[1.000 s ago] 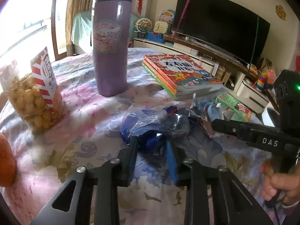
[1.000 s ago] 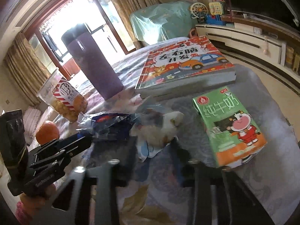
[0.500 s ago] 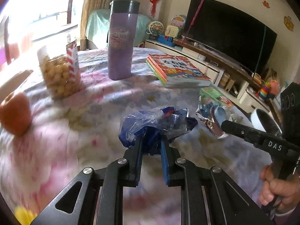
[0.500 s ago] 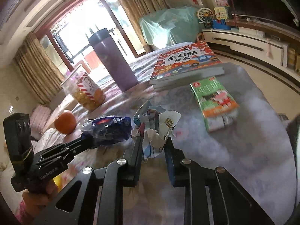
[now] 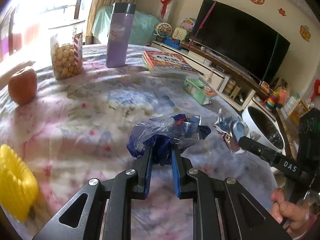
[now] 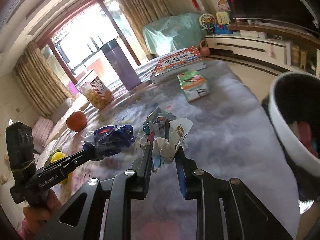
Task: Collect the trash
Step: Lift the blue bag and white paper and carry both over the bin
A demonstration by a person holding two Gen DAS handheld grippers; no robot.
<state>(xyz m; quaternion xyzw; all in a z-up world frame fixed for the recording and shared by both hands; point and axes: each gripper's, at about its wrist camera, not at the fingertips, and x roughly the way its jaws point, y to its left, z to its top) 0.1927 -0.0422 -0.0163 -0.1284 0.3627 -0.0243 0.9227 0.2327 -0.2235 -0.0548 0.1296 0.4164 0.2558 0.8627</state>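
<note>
My left gripper [image 5: 161, 147] is shut on a crumpled blue plastic wrapper [image 5: 168, 133] and holds it above the table. The wrapper also shows in the right wrist view [image 6: 113, 140]. My right gripper [image 6: 164, 148] is shut on a crumpled white printed wrapper [image 6: 166, 138], which also shows in the left wrist view [image 5: 230, 130]. A white bin with a dark liner [image 6: 288, 132] stands just off the table's right edge, with some trash inside; it also shows in the left wrist view [image 5: 264, 130].
On the floral tablecloth [image 5: 80, 120] stand a purple tumbler [image 5: 119, 38], a snack jar [image 5: 66, 58], an orange [image 5: 23, 88], stacked books [image 5: 170, 63] and a green milk carton [image 5: 198, 90]. A yellow object [image 5: 14, 182] lies near left.
Both grippers closed on their wrappers, lifted them off the table and drew back toward the right edge. The bin has come into view.
</note>
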